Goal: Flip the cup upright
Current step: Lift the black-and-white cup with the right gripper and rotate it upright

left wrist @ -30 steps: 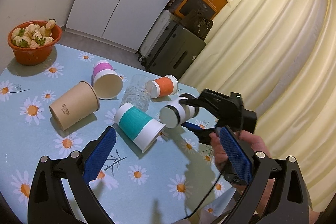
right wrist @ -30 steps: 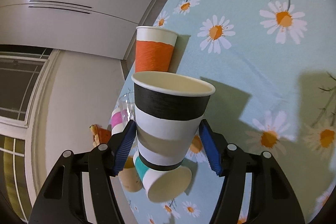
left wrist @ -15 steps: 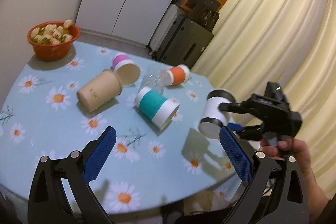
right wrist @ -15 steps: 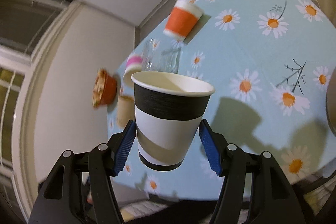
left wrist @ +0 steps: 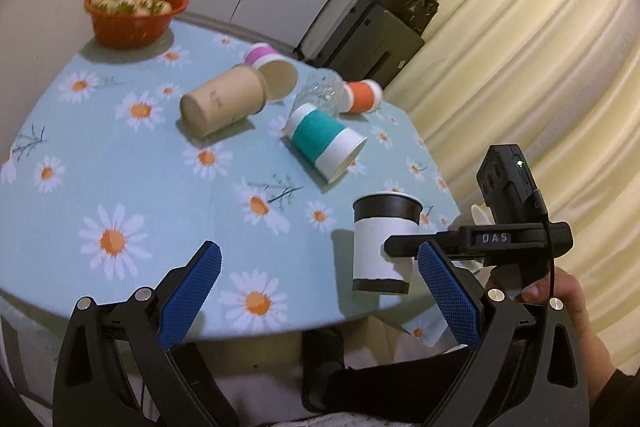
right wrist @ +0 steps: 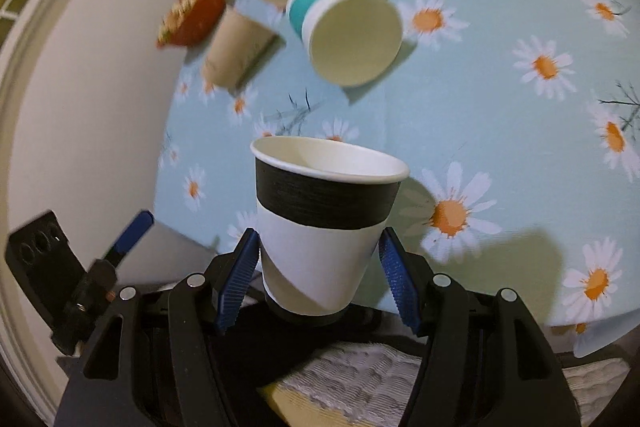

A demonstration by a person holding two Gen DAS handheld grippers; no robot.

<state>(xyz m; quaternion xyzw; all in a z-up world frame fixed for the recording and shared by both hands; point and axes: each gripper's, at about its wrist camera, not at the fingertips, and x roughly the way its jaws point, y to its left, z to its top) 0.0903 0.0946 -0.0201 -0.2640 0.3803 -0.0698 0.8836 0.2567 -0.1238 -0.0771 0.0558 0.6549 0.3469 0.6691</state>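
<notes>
So my right hand-held gripper (right wrist: 318, 269) pinches the black-and-white cup (right wrist: 324, 227) low, mouth up, over the counter's (left wrist: 100, 167) near edge for set-down; left hand-held gripper (left wrist: 316, 291) open, idle.

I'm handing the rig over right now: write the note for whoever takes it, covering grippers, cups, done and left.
Right gripper: shut on the black-and-white cup, mouth up, held near the table's near edge; whether its base touches the cloth cannot be told.
Left gripper: open, holding nothing, hovering over the near edge.
On their sides: teal cup, brown cup, pink cup, orange cup, clear glass.
Orange bowl sits at the far corner.
Done: black-and-white cup turned upright.
Left: set it down, release.
</notes>
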